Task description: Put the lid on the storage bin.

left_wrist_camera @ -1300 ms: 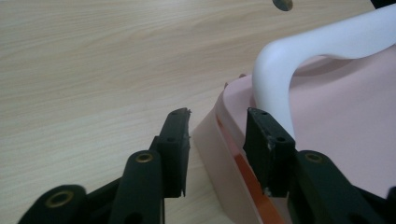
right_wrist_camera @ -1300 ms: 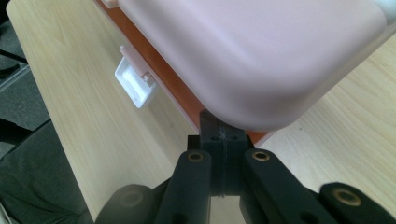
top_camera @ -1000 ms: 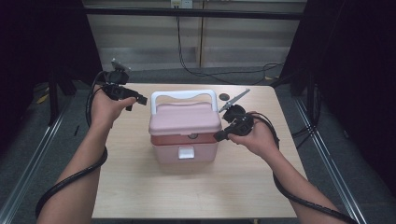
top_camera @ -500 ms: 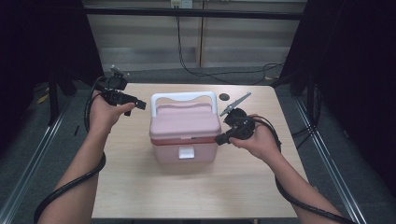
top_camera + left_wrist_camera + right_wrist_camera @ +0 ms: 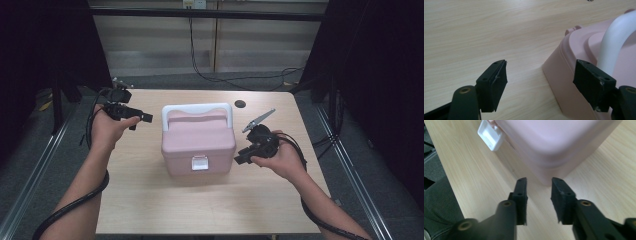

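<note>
The left gripper, held in the person's left hand, sits just left of a pink box, level with its lid. Its jaws have just been opening and now stand wide apart with nothing between them; in the left gripper view one pad hangs in front of the box's white handle without pressing on it, the other over bare wood. The right gripper, in the right hand, sits just off the box's right front corner. Its jaws have also just been opening, and they stand partly spread and empty, aimed at that corner from a little way back. The pink box stands upright near the middle of the wooden table, its lid down and its white latch on the front face towards the person. The latch looks fastened, though that is hard to tell for sure. The handle lies folded back towards the far edge of the lid. What the box holds is hidden. Judging by this, the work on the box has hardly begun: neither gripper grips it, and the latch and lid are yet to be opened.
</note>
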`<state>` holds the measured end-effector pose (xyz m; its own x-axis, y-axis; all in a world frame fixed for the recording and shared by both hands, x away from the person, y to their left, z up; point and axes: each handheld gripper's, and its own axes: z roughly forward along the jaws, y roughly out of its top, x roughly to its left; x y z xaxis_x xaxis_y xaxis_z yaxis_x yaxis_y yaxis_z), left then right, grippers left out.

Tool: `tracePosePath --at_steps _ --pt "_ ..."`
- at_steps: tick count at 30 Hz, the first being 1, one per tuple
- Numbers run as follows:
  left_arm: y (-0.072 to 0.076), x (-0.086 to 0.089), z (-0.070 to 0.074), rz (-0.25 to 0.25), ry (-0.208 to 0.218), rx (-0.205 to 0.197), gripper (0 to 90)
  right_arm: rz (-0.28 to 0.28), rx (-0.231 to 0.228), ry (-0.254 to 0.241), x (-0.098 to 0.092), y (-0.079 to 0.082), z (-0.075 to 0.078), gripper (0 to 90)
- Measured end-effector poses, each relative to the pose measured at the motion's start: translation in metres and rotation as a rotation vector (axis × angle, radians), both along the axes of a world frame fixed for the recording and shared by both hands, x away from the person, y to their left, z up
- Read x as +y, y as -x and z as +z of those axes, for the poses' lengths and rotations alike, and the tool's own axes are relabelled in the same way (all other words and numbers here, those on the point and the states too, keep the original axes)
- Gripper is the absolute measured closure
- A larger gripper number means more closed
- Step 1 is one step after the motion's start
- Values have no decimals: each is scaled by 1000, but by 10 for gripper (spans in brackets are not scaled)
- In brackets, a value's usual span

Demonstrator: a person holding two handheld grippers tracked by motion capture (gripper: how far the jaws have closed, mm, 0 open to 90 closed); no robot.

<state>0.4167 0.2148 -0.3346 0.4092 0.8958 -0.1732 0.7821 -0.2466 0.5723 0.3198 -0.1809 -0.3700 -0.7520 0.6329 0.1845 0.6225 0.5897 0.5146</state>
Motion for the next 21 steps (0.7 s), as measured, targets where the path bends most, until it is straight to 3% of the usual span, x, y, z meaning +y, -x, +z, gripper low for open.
tracePosePath --at_steps 5,10,19,21 --pt "5 6 -7 6 1 0 260 -18 -15 -30 -7 5 -8 559" --pt "10 12 -14 8 8 6 257 -17 -16 -24 -10 8 -16 516" --pt "17 20 -25 16 9 12 248 -25 -63 -58 -14 11 -15 442" --pt "18 22 -28 14 4 17 247 -30 -61 -46 -14 12 -15 413"
